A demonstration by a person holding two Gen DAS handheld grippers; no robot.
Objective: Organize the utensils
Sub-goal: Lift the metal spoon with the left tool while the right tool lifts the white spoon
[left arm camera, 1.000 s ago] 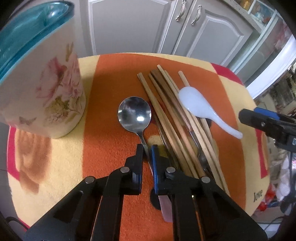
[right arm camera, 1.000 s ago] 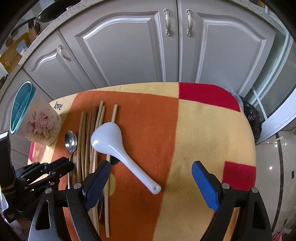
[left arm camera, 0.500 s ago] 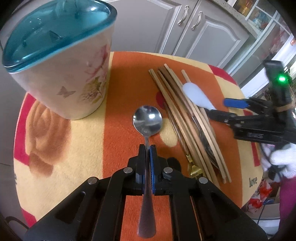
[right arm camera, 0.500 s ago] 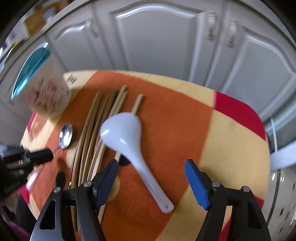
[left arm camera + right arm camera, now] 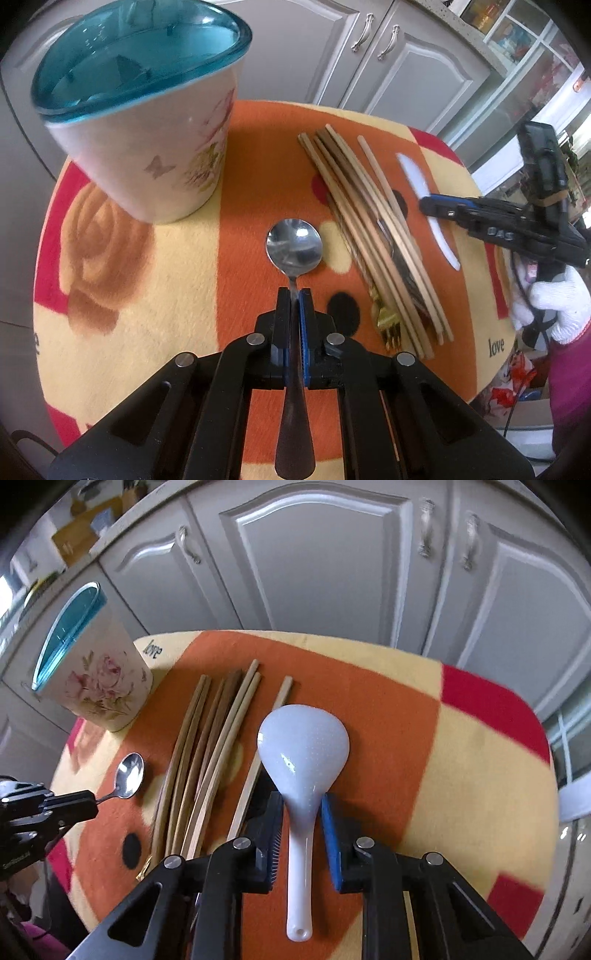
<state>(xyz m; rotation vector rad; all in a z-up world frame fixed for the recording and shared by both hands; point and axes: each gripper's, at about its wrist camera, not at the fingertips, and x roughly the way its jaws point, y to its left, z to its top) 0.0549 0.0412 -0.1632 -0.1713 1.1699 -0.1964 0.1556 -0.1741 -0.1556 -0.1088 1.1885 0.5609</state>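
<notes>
My left gripper (image 5: 294,295) is shut on the handle of a metal spoon (image 5: 294,246), whose bowl sticks out ahead just above the cloth. In the right wrist view the left gripper (image 5: 94,803) holds that metal spoon (image 5: 129,775) at the left. My right gripper (image 5: 301,805) is closing on the neck of a white plastic spoon (image 5: 303,746), and both pads touch it. The white spoon's handle runs back between the fingers. From the left wrist view the right gripper (image 5: 424,202) grips the white spoon (image 5: 437,229), seen edge-on. A floral cup (image 5: 147,147) with a teal rim stands at the back left.
Several wooden chopsticks (image 5: 369,236) lie in a row between the two spoons, with a gold fork (image 5: 389,326) under their near ends. An orange, yellow and red cloth (image 5: 461,775) covers the small table. Grey cabinet doors (image 5: 332,572) stand behind it. A white-gloved hand (image 5: 561,310) holds the right gripper.
The left gripper shut on the metal spoon's handle and drew it back from the chopsticks. The right gripper came down over the white spoon and its wide jaws narrowed onto the neck.
</notes>
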